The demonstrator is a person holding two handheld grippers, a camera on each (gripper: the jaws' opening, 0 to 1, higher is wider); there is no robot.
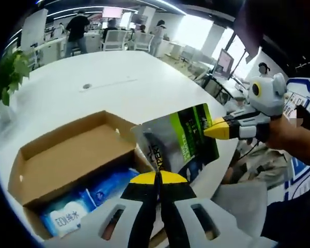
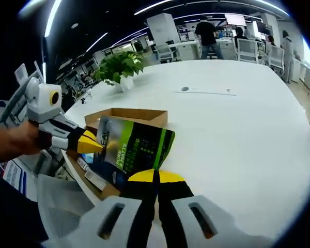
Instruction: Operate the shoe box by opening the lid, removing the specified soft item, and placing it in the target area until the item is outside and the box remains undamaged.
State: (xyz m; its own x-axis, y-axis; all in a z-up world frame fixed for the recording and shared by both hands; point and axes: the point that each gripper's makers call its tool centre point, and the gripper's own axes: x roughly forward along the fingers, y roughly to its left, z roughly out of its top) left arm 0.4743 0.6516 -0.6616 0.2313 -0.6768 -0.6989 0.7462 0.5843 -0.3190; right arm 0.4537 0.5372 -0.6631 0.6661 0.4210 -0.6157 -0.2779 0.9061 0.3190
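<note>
A cardboard shoe box (image 1: 67, 160) stands open on the white table (image 1: 124, 82), its lid flap laid back. Inside lies a blue-and-white pack of wipes (image 1: 85, 204). A soft green, black and silver pouch (image 1: 178, 139) hangs above the box's right end. My left gripper (image 1: 157, 178) is shut on the pouch's lower edge. My right gripper (image 1: 211, 129) comes in from the right and pinches its other edge. In the right gripper view the same pouch (image 2: 137, 150) hangs over the box (image 2: 139, 116), with my right gripper (image 2: 156, 176) shut on it and my left gripper (image 2: 95, 144) gripping its left side.
A potted plant (image 2: 119, 67) stands on the table beyond the box, and a round socket (image 2: 184, 89) sits mid-table. White tabletop (image 2: 237, 134) spreads wide to the right of the box. People and chairs (image 2: 248, 49) are at the far end. The table edge runs beside the box.
</note>
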